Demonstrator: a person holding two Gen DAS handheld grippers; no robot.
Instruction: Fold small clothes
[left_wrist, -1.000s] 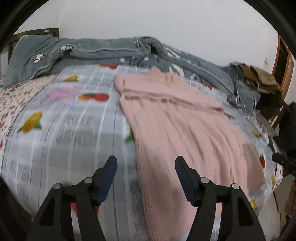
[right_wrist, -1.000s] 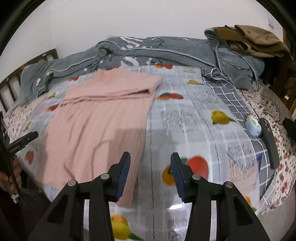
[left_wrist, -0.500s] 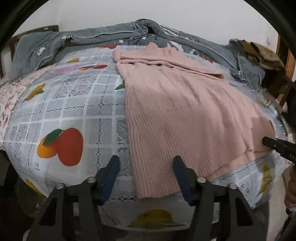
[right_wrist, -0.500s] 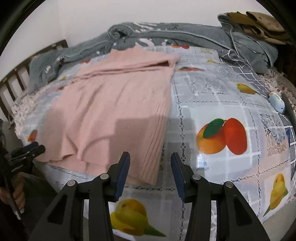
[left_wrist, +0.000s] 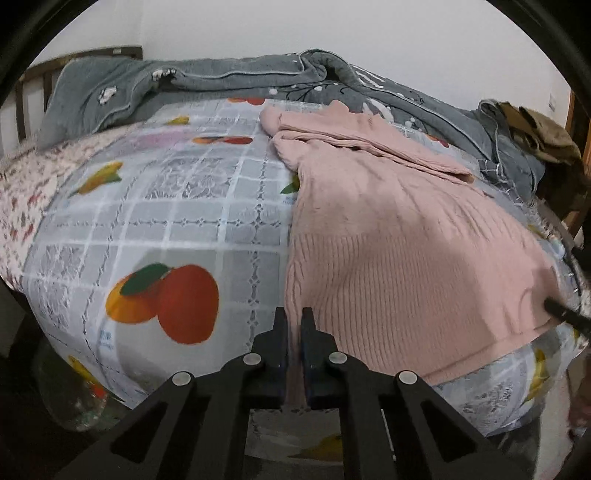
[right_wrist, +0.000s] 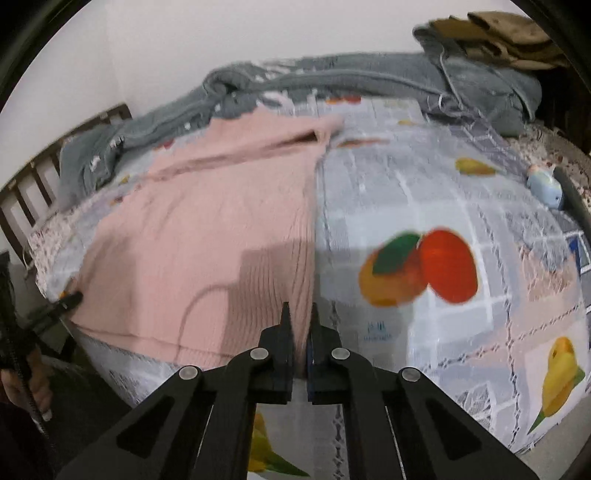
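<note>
- The left hand-held gripper (left_wrist: 293, 325) is clamping the near left hem corner of the pink sweater (left_wrist: 388, 236), which is lying flat on the bed (left_wrist: 177, 206).
- The right hand-held gripper (right_wrist: 300, 321) is pinching the sweater's right hem corner.
- Only the right view is showing a small blue toy (right_wrist: 546, 184).

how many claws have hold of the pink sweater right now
2. The left claw is shut on the pink sweater at its near left hem corner; the right claw is shut on the near right hem corner. Neither pinch is hidden.
</note>
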